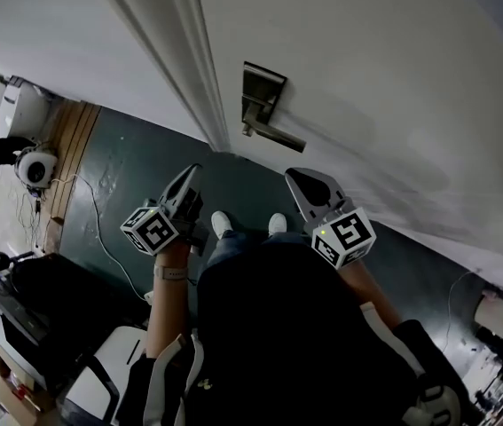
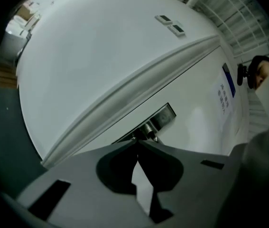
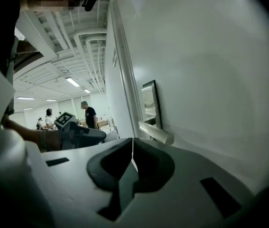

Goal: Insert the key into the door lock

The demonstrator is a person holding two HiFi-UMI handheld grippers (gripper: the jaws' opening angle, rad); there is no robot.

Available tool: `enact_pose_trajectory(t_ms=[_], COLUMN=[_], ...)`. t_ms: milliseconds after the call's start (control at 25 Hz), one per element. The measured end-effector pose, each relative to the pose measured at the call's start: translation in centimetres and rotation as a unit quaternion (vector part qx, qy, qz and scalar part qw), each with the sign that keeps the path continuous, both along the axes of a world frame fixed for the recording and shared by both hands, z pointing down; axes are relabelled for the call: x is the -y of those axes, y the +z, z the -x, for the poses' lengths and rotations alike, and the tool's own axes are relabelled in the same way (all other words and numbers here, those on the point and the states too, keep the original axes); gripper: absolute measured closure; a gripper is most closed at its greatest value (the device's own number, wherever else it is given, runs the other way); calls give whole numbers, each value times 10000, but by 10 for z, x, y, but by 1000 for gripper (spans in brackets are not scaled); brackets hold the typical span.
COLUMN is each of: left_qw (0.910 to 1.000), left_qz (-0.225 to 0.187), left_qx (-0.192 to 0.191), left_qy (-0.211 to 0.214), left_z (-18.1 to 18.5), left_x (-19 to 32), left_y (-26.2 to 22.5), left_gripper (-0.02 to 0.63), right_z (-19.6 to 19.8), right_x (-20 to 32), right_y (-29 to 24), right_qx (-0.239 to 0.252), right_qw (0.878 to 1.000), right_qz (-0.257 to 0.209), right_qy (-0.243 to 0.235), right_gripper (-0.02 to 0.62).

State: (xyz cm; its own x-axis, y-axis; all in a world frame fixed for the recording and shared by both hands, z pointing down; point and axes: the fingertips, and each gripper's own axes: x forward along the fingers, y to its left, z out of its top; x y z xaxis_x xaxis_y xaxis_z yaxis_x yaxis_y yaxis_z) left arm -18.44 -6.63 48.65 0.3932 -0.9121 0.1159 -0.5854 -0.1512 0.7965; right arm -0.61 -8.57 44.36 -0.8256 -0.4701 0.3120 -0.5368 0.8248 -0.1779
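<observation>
A white door (image 1: 366, 69) carries a dark metal lock plate (image 1: 263, 89) with a lever handle (image 1: 273, 134). My left gripper (image 1: 192, 170) is held low to the left of the handle, and its jaws meet at the tips. In the left gripper view the left gripper (image 2: 137, 142) points at the lock plate (image 2: 165, 116) and handle (image 2: 146, 129) from just below. My right gripper (image 1: 294, 175) hangs below the handle, a little to the right, also shut. The right gripper (image 3: 133, 139) sits just short of the handle (image 3: 156, 133). No key shows in any view.
The door frame (image 1: 176, 51) runs along the left of the lock. A dark green floor (image 1: 136, 167) with a white cable (image 1: 100, 220) lies below, and the person's white shoes (image 1: 222, 224) stand by the door. Equipment (image 1: 36, 167) crowds the left. People (image 3: 89, 114) stand far off.
</observation>
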Motion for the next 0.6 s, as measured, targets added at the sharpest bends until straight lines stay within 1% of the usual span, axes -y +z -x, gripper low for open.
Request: enact_pose_trajectory(t_ms=[160, 280, 400, 600], left_qw=[9973, 9918, 9833, 9660], left_qz=[-109, -200, -234, -279], left_qx=[677, 1190, 1689, 2420], left_qy=[-274, -430, -637, -866], left_z=[17, 28, 39, 51], left_x=[-16, -26, -37, -52], left_y=[-12, -18, -27, -43], left_gripper=[597, 597, 597, 597], right_z=[24, 41, 56, 80], right_x=[-3, -5, -8, -13], right_y=[-5, -6, -10, -19], right_qx=[10, 35, 44, 70], right_qw=[9992, 9977, 9957, 9919], right_qz=[-52, -101, -154, -230], right_qy=[-388, -664, -909, -1248], right_gripper=[578, 578, 578, 578])
